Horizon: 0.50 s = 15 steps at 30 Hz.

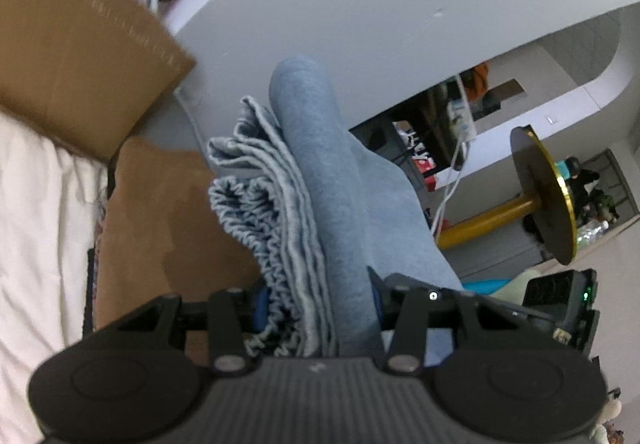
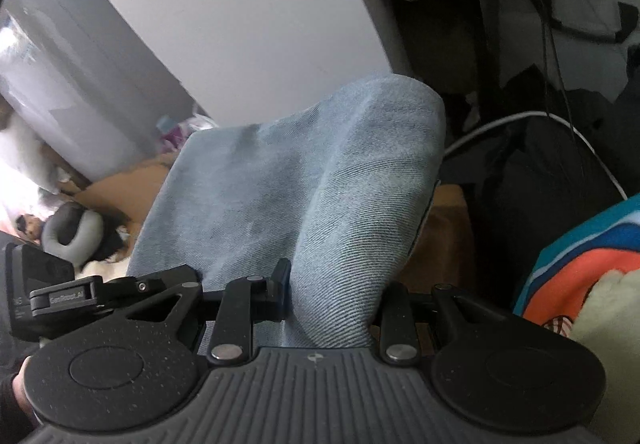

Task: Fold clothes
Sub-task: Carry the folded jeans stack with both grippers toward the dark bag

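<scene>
A light blue denim garment with a gathered elastic waistband fills the middle of the left wrist view. My left gripper is shut on its bunched layers, which stick up between the fingers. In the right wrist view the same blue denim garment rises as a thick fold, and my right gripper is shut on it. The other gripper's black body shows at the left edge there.
Brown cardboard boxes and white bedding lie to the left. A white wall stands behind. A gold-stemmed round stand is at the right. Dark bags and cables and a teal-orange cloth crowd the right wrist view.
</scene>
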Each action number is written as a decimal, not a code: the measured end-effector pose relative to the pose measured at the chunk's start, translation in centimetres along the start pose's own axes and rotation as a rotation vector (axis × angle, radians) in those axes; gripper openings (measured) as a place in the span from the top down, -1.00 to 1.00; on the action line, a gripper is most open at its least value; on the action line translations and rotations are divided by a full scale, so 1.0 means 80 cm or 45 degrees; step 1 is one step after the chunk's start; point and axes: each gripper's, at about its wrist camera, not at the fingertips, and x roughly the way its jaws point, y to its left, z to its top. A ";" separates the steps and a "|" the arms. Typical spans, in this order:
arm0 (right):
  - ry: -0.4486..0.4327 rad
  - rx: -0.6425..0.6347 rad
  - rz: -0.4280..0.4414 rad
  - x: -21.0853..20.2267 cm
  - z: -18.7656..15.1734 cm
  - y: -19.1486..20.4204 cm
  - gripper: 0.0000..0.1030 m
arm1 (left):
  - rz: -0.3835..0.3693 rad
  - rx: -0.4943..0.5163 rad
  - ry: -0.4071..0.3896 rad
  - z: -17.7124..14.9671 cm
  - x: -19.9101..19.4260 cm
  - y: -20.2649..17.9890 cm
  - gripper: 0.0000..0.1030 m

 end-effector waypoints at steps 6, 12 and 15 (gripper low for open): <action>0.025 -0.019 -0.019 0.046 -0.017 -0.024 0.44 | 0.028 -0.039 -0.002 -0.013 0.023 0.037 0.08; 0.010 -0.022 -0.011 0.068 -0.024 -0.024 0.44 | 0.025 -0.013 -0.002 -0.009 0.021 0.056 0.08; -0.004 -0.035 0.002 0.071 -0.024 -0.023 0.44 | 0.021 -0.006 -0.004 -0.008 0.020 0.058 0.07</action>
